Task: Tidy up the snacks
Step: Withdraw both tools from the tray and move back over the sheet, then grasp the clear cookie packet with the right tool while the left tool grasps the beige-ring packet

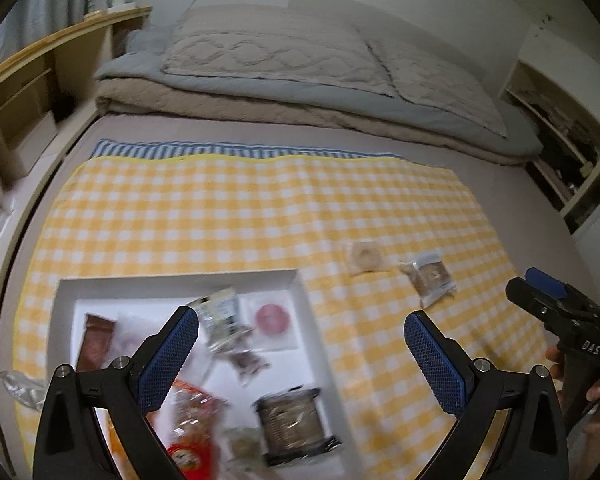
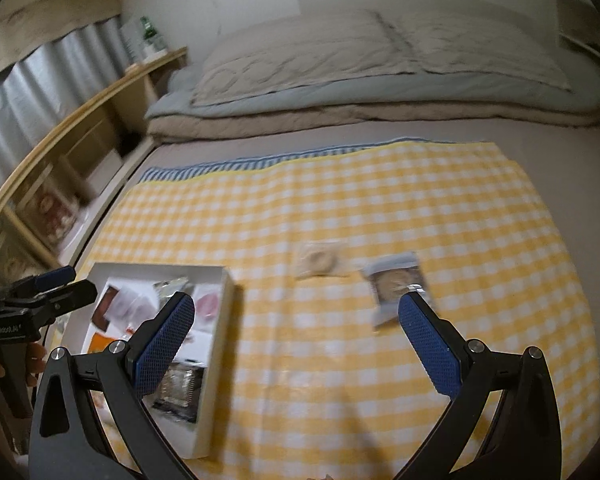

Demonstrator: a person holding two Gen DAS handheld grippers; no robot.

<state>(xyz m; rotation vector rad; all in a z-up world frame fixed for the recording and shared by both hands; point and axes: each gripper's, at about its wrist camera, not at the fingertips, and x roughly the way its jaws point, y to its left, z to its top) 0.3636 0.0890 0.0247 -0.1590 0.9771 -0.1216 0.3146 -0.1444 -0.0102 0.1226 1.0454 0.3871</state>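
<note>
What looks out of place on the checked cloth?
Two clear-wrapped snack packets, a pale ring cookie and a brown cookie, lie loose on the yellow checked cloth, outside the white rectangular box holding the other snacks.

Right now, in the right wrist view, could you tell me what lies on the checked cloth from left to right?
White box → clear-wrapped round cookie → blue-edged cookie packet.

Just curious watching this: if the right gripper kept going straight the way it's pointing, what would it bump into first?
Probably the bare yellow checked cloth between its open fingers. The right gripper aims between the white box and the blue-edged snack packet; depth is unclear.
</note>
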